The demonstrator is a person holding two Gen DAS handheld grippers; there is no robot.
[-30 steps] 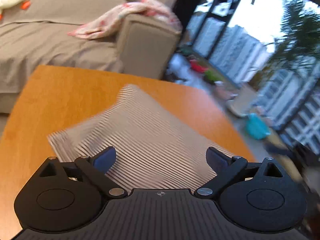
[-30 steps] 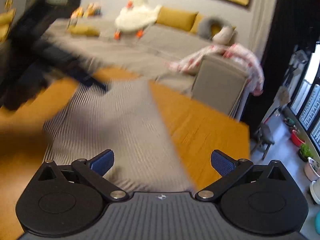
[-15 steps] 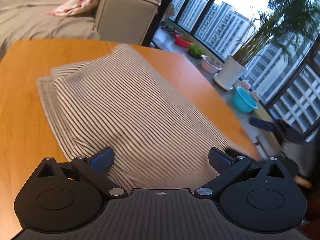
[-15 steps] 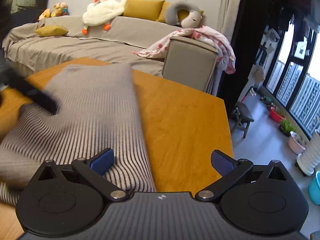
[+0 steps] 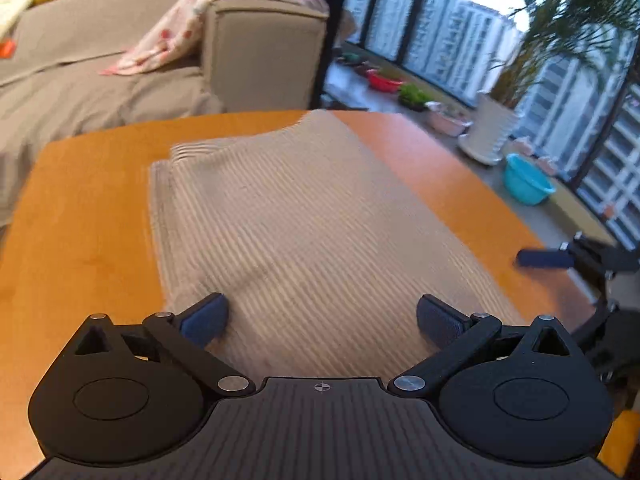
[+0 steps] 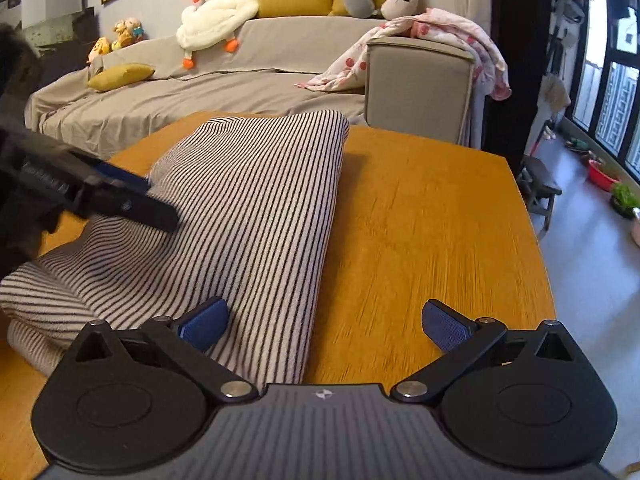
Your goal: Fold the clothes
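- The striped garment point(image 6: 248, 216) is lying folded on the orange counter point(image 6: 420, 232), a long panel with a doubled layer bulging at its near-left corner; its right edge is running straight up the counter.
- Your left tongs point(image 5: 322, 322) are gaping wide over the near end of the cloth, gripping nothing. Seen from the right wrist view, they are reaching in low from the left side, tips pointing across the stripes, and I cannot tell whether they are touching the fabric.
- Your right tongs point(image 6: 324, 326) are also spread wide and empty, hovering low at the garment's near right edge, one fingertip over cloth, the other over bare counter.
- Risk, as I judge it: if you are pinching only the top layer at that bulging corner, the next fold is likely dragging the layers apart and skewing the edges.
- With the left view blurring, you are probably moving quickly; closing while sweeping could snag a ridge and rumple the panel.
- The far end is lying near the counter's back edge, so a forward push may be sending it over toward the sofa point(image 6: 240, 92).
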